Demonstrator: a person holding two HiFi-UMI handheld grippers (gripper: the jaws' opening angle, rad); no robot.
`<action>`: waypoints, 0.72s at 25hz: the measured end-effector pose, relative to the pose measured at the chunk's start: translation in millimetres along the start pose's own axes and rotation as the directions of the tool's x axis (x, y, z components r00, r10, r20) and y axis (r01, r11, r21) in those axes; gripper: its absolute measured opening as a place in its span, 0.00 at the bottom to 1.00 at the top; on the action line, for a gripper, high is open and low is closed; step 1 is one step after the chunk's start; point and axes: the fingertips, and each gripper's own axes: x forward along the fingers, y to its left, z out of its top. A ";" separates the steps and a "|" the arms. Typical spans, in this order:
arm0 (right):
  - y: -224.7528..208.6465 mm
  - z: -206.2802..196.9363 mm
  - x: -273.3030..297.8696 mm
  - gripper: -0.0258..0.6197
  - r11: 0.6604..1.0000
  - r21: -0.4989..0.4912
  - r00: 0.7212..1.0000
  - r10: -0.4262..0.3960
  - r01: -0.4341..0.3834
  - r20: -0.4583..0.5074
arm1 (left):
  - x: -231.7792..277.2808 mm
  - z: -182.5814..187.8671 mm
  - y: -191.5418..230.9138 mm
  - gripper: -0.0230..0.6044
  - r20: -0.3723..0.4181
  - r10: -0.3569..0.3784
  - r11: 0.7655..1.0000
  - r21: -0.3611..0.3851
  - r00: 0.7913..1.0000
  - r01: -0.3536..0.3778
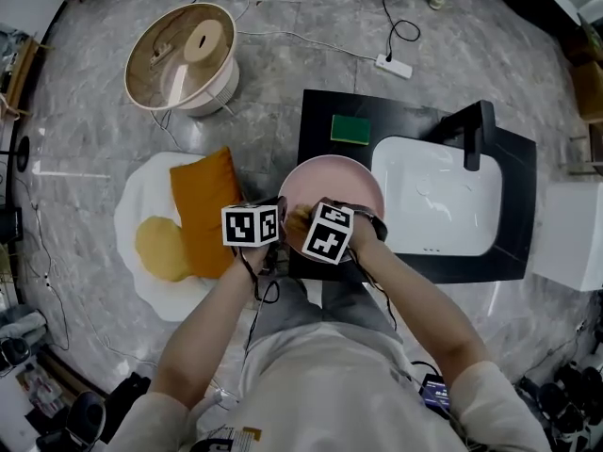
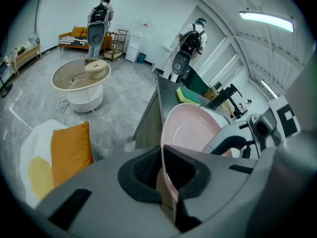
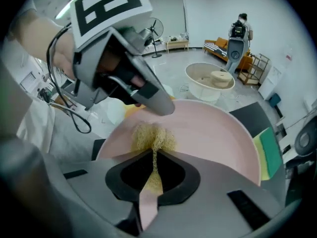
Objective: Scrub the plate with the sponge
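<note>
Pink plate (image 1: 339, 172) over the black counter's (image 1: 316, 121) left half, tilted up. My left gripper (image 2: 163, 175) is pinching its rim at about 8 o'clock. My right gripper (image 3: 152, 175) is clamped on the yellow fibrous sponge (image 3: 153, 137), which presses on the plate's face near 7 o'clock. Green pad (image 1: 350, 128) lies at plate's 12 o'clock, white sink (image 1: 433, 196) at 3, orange cushion (image 1: 203, 210) at 9.

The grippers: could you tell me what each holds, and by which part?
The left gripper pinches the round pink plate by its rim; the right gripper pinches a yellowish fibrous sponge by its near part.
</note>
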 end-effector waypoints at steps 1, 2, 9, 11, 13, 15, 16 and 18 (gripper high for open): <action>-9.5 2.5 -0.4 0.12 1.000 -0.008 1.000 -0.025 0.025 -0.005 | -0.3 -1.2 0.2 0.08 -0.004 -0.006 1.000 -0.010 1.000 0.006; -18.5 4.6 -0.9 0.12 0.999 -0.009 0.999 -0.044 0.044 -0.005 | -0.4 -2.3 0.3 0.08 -0.004 -0.010 1.000 -0.021 1.000 0.010; -91.4 -3.4 -20.2 0.12 0.963 0.028 0.963 -0.268 0.269 -0.025 | -1.5 -3.5 1.4 0.08 0.032 0.000 0.996 -0.093 0.999 0.003; -106.9 -18.3 -29.0 0.11 0.942 0.027 0.941 -0.333 0.336 -0.065 | -3.2 -5.6 1.7 0.08 0.031 0.010 0.994 -0.106 0.999 -0.007; -115.0 -36.1 -37.4 0.11 0.933 0.039 0.930 -0.354 0.359 -0.097 | -3.6 -6.4 2.3 0.08 0.030 0.020 0.994 -0.109 0.999 -0.017; -113.7 -56.6 -45.0 0.11 0.940 0.040 0.934 -0.331 0.338 -0.133 | -3.2 -6.6 2.8 0.08 0.031 0.030 0.993 -0.112 0.999 -0.026; -110.1 -67.7 -48.7 0.11 0.947 0.030 0.937 -0.312 0.321 -0.158 | -3.2 -6.4 3.1 0.08 0.032 0.036 0.993 -0.114 0.999 -0.032; -97.1 -87.0 -55.3 0.11 0.961 0.007 0.942 -0.270 0.277 -0.200 | -4.0 -5.3 3.7 0.08 0.036 0.049 0.992 -0.117 0.998 -0.045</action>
